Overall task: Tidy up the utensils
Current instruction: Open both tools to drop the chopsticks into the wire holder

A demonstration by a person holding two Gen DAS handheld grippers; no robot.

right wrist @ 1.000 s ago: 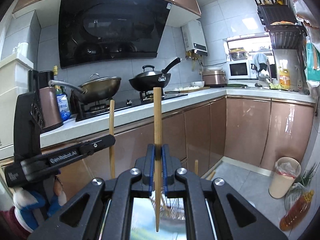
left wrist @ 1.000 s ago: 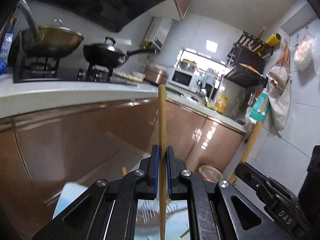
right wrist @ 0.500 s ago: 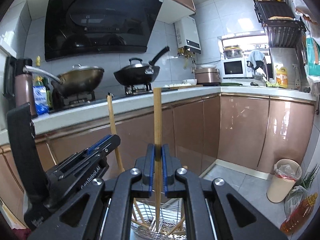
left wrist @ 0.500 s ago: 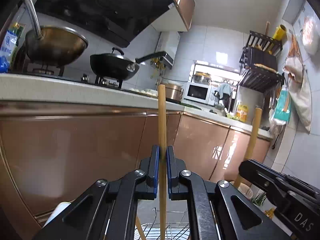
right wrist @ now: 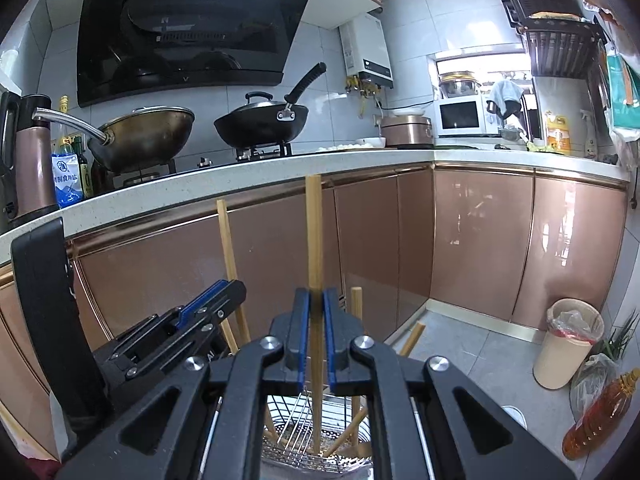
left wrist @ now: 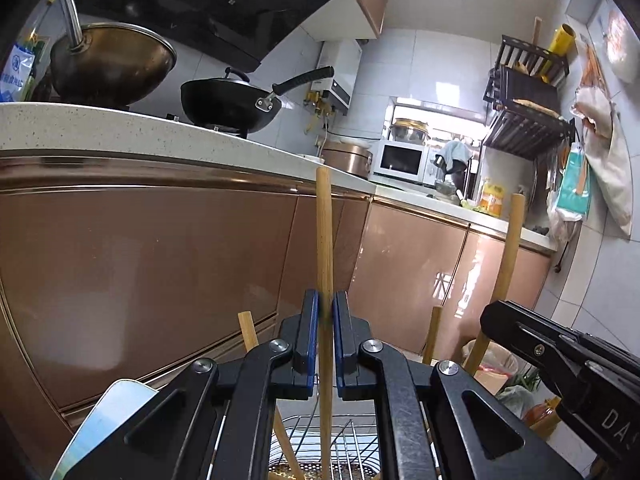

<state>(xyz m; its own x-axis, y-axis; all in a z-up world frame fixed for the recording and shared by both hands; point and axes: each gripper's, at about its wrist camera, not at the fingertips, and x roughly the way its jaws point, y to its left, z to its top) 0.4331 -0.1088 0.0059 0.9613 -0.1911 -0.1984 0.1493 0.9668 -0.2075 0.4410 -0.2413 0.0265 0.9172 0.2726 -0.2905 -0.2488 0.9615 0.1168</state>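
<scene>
1. Both grippers have sunk since the earlier frames: the white countertop (right wrist: 360, 158) now sits higher in both views, and the wire utensil basket (right wrist: 296, 444) shows more fully below the right one.

2. Left gripper (left wrist: 326, 344) points roughly level, tipped slightly down, toward the copper cabinet doors (left wrist: 160, 272). Its blue pads are clenched on a wooden chopstick (left wrist: 324, 248) that stands upright between them, its top near the counter edge and its lower end reaching down into the basket (left wrist: 344, 448).

3. Right gripper (right wrist: 315, 336) points slightly downward as well, jaws clamped on a second upright chopstick (right wrist: 313, 240) whose lower tip sits inside the basket.

4. Each gripper shows in the other's view: the right one at the lower right of the left view, the left one at the lower left of the right view, each with its stick rising beside it.

5. Around them: a brass wok (right wrist: 148, 136) and a black wok (right wrist: 264, 122) on the stove, a range hood (right wrist: 192, 28) above, a microwave (right wrist: 460, 116) further along the counter, and a bin (right wrist: 570, 344) on the floor tiles.

6. More chopsticks (right wrist: 356, 320) already lean in the basket, close beside the held ones; whether any touch I cannot tell.
</scene>
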